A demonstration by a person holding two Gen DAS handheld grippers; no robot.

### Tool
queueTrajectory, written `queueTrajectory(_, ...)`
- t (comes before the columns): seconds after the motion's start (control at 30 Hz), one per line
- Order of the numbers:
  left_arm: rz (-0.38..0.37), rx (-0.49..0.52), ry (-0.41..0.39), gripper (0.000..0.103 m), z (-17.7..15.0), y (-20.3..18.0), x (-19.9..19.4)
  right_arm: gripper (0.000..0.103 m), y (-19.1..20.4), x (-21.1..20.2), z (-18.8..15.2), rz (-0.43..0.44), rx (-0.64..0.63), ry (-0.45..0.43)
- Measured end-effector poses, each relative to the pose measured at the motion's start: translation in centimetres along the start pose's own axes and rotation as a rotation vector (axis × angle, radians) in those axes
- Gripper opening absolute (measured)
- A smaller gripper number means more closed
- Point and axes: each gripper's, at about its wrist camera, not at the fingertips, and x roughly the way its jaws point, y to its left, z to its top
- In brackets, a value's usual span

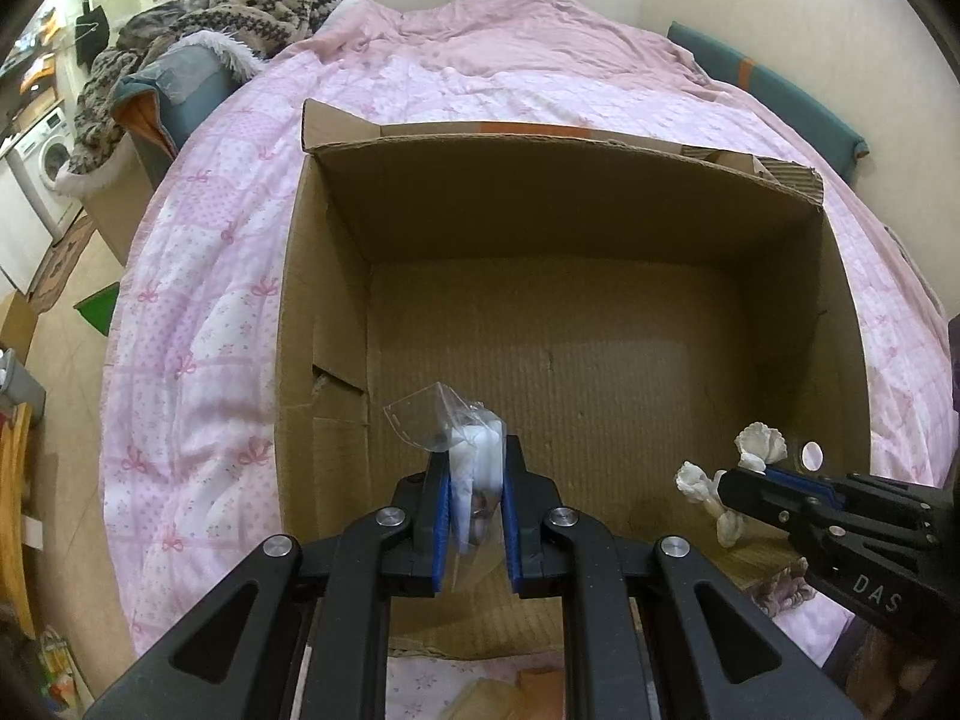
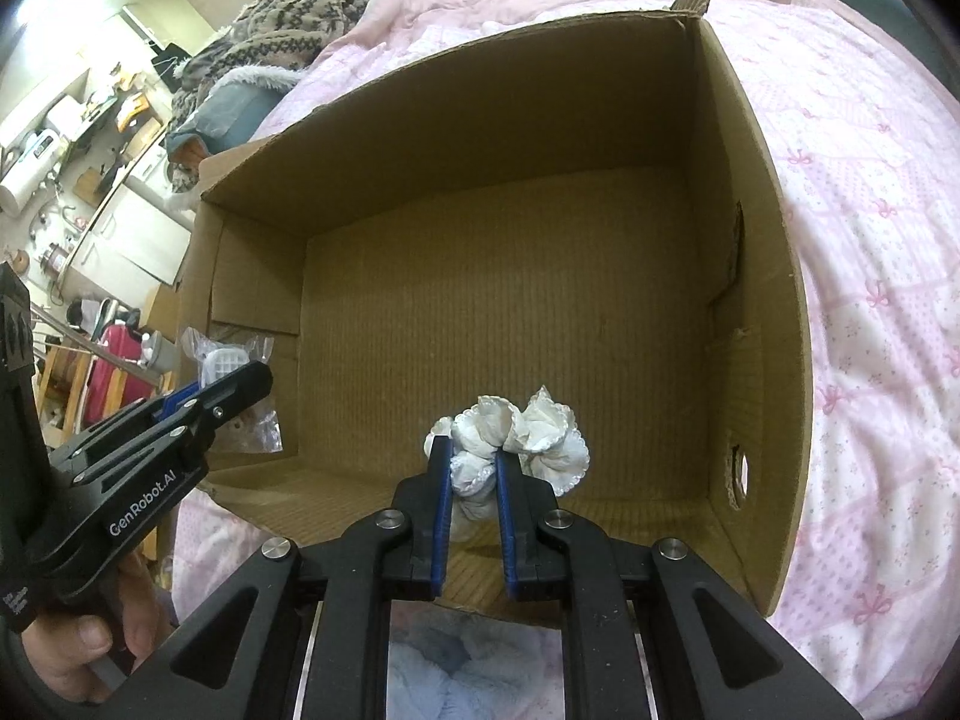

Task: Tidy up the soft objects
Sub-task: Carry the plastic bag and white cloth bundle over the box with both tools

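Where both tongs reach over the near rim, an open cardboard box (image 1: 600, 324) lies ahead on a pink quilt (image 1: 198, 312). Left gripper (image 1: 475, 480) is clamped narrow on a clear plastic packet (image 1: 474, 462); right gripper (image 2: 472, 468) pinches a white lace cloth bundle (image 2: 516, 432). Beyond, a patterned knit blanket (image 1: 240, 6).

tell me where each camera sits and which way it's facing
Left wrist: on the left hand-held gripper, facing into the open cardboard box on the pink quilt; its fingers clamp a clear plastic bag.
Right wrist: on the right hand-held gripper, facing into the same box; its fingers clamp a white scalloped cloth; the person's left hand shows.
Shared: box, quilt, patterned blanket, and each other's gripper.
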Motion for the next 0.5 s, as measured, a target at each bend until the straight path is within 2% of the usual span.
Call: queueTrajectory(0.5,0.010,0.016,0.023,0.014,-0.33,-0.42,0.39,0.015,0.07,-0.09,-0.09,0.003,-0.013,-0.010)
